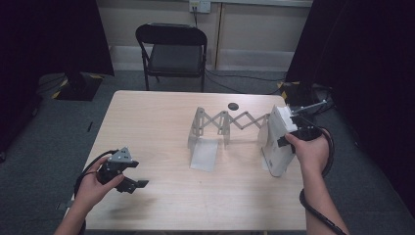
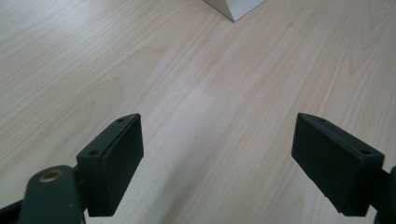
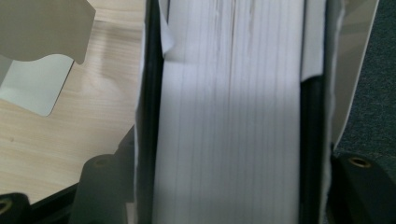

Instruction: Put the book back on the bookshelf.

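Two black two-jaw grippers are at work over a pale wood-grain table [image 1: 161, 196]. The right gripper [image 1: 293, 128] is at the top of a thick white book [image 1: 279, 142] that stands upright near the table's right edge, at the right end of an expandable grey metal book rack [image 1: 215, 128]. In the right gripper view the book's page edges [image 3: 229, 130] show as a broad band of fine parallel lines, slightly ragged at the far end, with thin white covers at either side. The black jaws flank the block; the view is too close to tell whether the pads press on it or stand just off it. No title or writing can be read on the book.

The rack is thin sheet metal: upright end plates joined by a zigzag scissor lattice, with a flat tongue [image 1: 204, 154] lying on the table at its left end. Its left-hand bays hold nothing. A small dark round spot [image 1: 233, 105] lies on the table behind the rack.

The left gripper [image 1: 139, 184] hovers low near the table's front left corner, well apart from the rack, its jaws spread wide with bare wood between them; a grey three-cornered plate [image 1: 122, 156] sits on top.

A black folding chair [image 1: 172, 51] stands beyond the table on grey carpet.
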A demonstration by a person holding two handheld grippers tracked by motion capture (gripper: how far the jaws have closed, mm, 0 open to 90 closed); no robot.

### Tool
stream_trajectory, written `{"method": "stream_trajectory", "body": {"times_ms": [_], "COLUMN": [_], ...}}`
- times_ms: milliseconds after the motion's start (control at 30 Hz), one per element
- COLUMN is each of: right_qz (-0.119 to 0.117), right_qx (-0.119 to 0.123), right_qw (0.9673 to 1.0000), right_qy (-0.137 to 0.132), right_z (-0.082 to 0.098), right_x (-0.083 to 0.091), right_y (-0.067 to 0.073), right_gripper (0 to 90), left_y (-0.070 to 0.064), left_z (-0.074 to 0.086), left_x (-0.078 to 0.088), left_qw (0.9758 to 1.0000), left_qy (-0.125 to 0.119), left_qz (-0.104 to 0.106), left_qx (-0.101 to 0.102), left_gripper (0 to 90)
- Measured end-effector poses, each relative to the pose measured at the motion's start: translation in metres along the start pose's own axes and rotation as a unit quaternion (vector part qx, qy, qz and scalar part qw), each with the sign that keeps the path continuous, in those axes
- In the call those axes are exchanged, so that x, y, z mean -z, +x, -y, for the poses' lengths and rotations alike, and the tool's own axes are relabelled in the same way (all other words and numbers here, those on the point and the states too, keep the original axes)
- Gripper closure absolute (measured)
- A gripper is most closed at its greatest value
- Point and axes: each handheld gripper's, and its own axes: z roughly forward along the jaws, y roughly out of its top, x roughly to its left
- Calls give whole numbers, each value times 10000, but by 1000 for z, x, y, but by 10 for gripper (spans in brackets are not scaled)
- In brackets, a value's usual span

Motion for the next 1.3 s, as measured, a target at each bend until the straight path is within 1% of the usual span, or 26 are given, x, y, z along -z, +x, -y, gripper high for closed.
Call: {"method": "stream_trajectory", "body": {"times_ms": [133, 233, 300, 433, 533, 633, 800, 833, 1033, 1167, 1233, 1300], "right_qz": [-50, -97, -129, -118, -127, -129, -148, -148, -157, -148, -134, -168], "right_qx": [-6, 10, 29, 69, 78, 138, 170, 170, 146, 157, 166, 167], "right_qw": [10000, 9999, 9999, 9998, 9998, 9997, 9997, 9997, 9997, 9997, 9997, 9996], "right_qy": [-59, -94, -104, -128, -117, -130, -131, -131, -132, -153, -156, -168], "right_z": [4, 8, 10, 14, 15, 18, 20, 20, 31, 37, 38, 40], "right_x": [3, 4, 4, 6, 7, 9, 12, 12, 9, 9, 9, 9], "right_y": [-2, -3, -3, -3, -3, -1, 2, 2, 1, 0, 0, 0], "right_gripper": [371, 352, 347, 341, 337, 329, 312, 312, 279, 276, 273, 268], "left_y": [1, 2, 2, 3, 2, 2, 1, 2, 1, 1, 1, 1], "left_z": [0, -1, 0, 1, 0, 0, 0, -1, -6, -7, -8, -8], "left_x": [0, 0, 0, 0, 1, 1, 0, 0, -5, -8, -8, -9], "left_qw": [10000, 10000, 10000, 10000, 10000, 10000, 10000, 10000, 10000, 10000, 10000, 10000], "left_qy": [13, -47, -24, 21, 1, -35, 1, -9, -5, 17, -14, 8], "left_qz": [-15, -18, -13, -20, -17, -14, -23, -20, 32, 50, 59, 64], "left_qx": [7, 33, 32, 27, 34, 27, 35, 4, -26, -61, -29, -56], "left_gripper": [166, 166, 166, 167, 167, 167, 167, 167, 166, 167, 167, 167]}}
